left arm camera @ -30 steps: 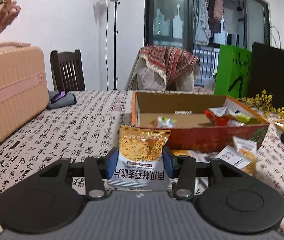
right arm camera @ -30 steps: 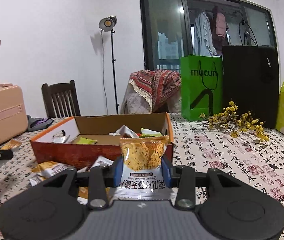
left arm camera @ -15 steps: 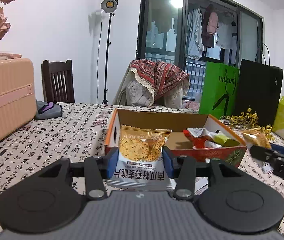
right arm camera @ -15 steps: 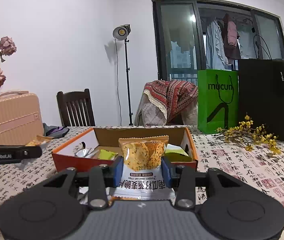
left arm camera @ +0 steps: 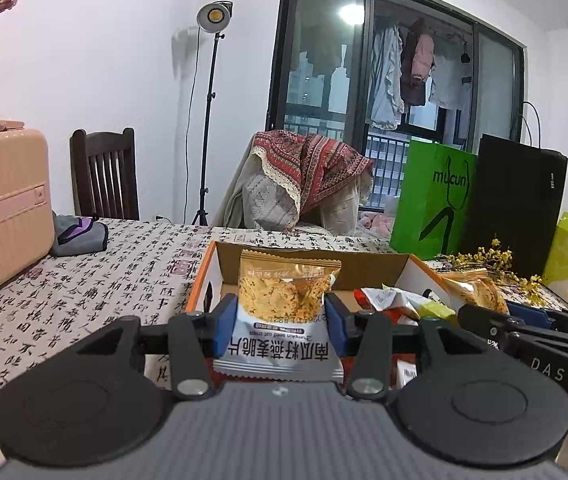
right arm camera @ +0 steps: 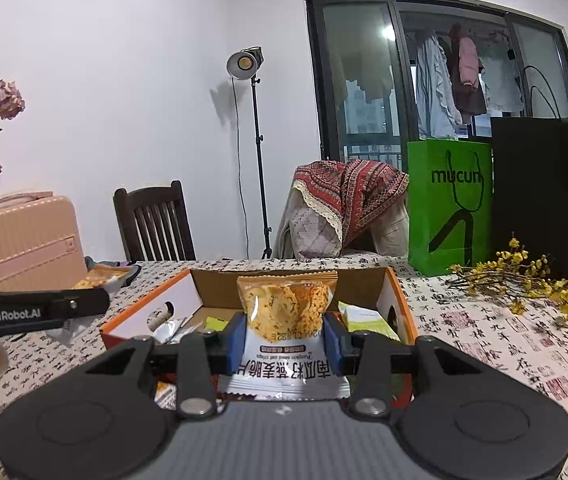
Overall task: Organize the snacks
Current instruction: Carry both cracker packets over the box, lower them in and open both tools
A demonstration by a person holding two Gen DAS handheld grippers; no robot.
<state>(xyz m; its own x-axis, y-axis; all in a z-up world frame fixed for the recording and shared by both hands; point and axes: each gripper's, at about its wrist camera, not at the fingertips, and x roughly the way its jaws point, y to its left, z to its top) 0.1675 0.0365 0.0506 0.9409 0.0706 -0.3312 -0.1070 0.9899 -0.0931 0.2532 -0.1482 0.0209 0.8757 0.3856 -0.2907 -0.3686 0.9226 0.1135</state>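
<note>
Both grippers, the left gripper (left arm camera: pixel 280 322) and right gripper (right arm camera: pixel 284 334), each clench an upright oat-crisp packet (left arm camera: pixel 284 312) (right arm camera: pixel 285 320), with the open snack box (left arm camera: pixel 311 264) (right arm camera: pixel 287 280) lying straight ahead at twelve o'clock, equally near both.

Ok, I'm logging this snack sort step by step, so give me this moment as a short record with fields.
left gripper: shut on a crisp packet, held upright
right gripper: shut on a second crisp packet, held upright
box: open cardboard, orange-edged, just beyond both grippers, already holding several packets
table: cloth printed with black characters
loose packets outside box: a few near its front, partly hidden
</note>
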